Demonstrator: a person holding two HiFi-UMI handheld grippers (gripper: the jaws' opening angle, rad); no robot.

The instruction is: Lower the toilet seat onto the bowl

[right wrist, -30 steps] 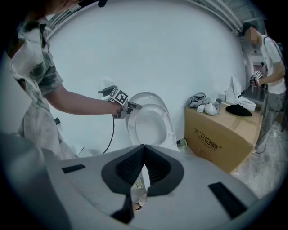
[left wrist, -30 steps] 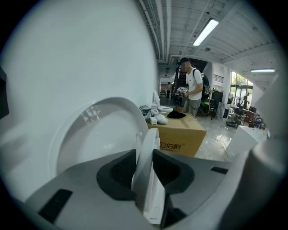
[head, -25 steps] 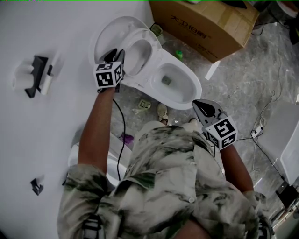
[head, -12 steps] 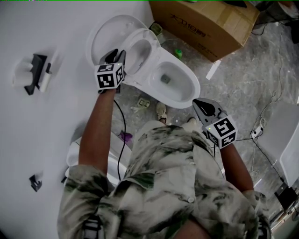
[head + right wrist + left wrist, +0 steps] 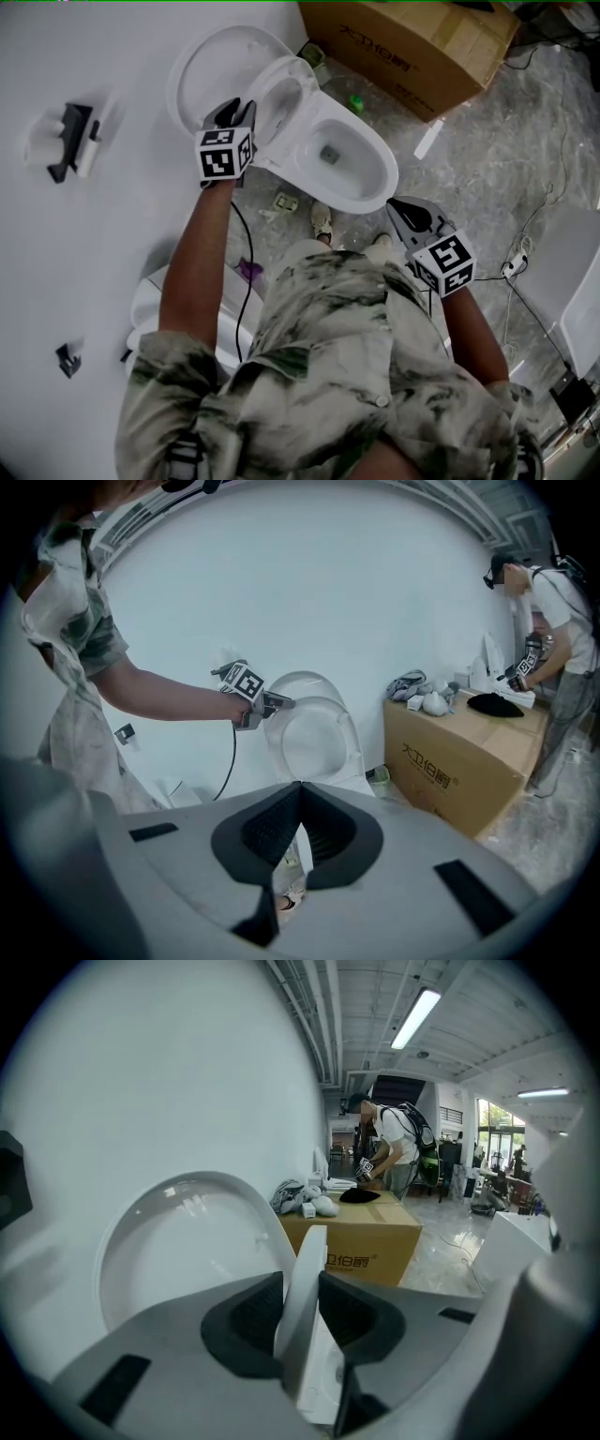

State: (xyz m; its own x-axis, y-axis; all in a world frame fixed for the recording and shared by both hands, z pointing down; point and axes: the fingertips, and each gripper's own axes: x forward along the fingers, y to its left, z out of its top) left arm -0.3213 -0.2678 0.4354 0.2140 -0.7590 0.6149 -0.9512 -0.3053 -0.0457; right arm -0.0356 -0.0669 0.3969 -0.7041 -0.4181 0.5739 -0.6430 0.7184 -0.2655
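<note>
Over the toilet bowl [image 5: 361, 187], the left tool [image 5: 236, 109] clamps the raised toilet seat [image 5: 305, 1283] edge-on; the right tool [image 5: 395, 206] hangs closed, farther off.

Toilet seat [image 5: 309, 1260]: smooth, glossy white, plastic by the look of it.
Pads [image 5: 248, 1321] of your left gripper [image 5: 300, 1312]: dark, matt, finely ribbed.
Gripper shell: grey, matt plastic.
Bowl [image 5: 366, 192], at your 12 o'clock: shiny white glaze.
Box [image 5: 412, 52], at 1 o'clock: brown, matt cardboard.
Floor [image 5: 497, 159], at 2 o'clock: grey, veined stone, polished.
Wall [image 5: 84, 244], at 9 o'clock: plain white, matt.
Your shirt [image 5: 347, 375]: soft, patterned cloth.
</note>
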